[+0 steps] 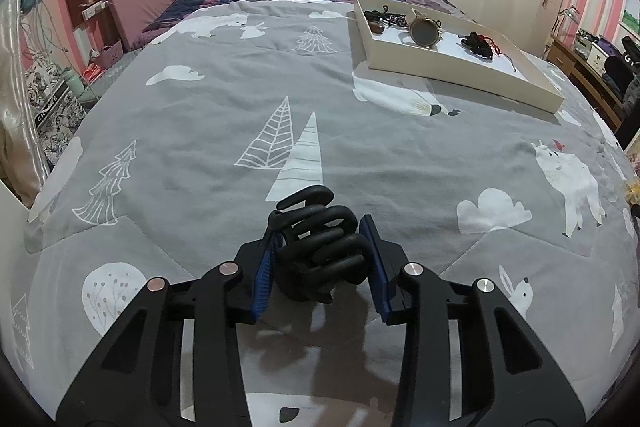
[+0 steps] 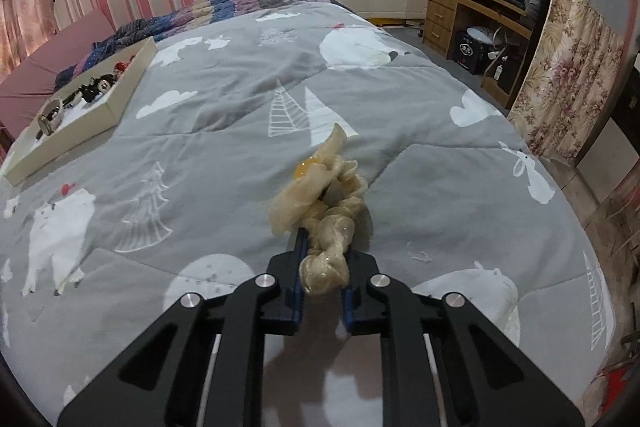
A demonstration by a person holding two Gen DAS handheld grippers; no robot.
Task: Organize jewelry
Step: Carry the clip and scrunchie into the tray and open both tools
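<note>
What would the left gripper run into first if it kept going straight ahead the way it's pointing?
Probably the grey bedspread: the left gripper, shut on the black hair claw, points across open bedding. The white tray sits off right of that line, though depth is unclear.

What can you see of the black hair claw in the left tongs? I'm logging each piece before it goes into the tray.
The black hair claw is matte and looks like plastic, with long curved teeth that interlock, so it is closed. It sits between the blue pads of the left tongs, which are shut on its sides, teeth pointing forward and up. It is held above the grey printed bedspread, its shadow falling below. Its hinge end is hidden behind the body.
</note>
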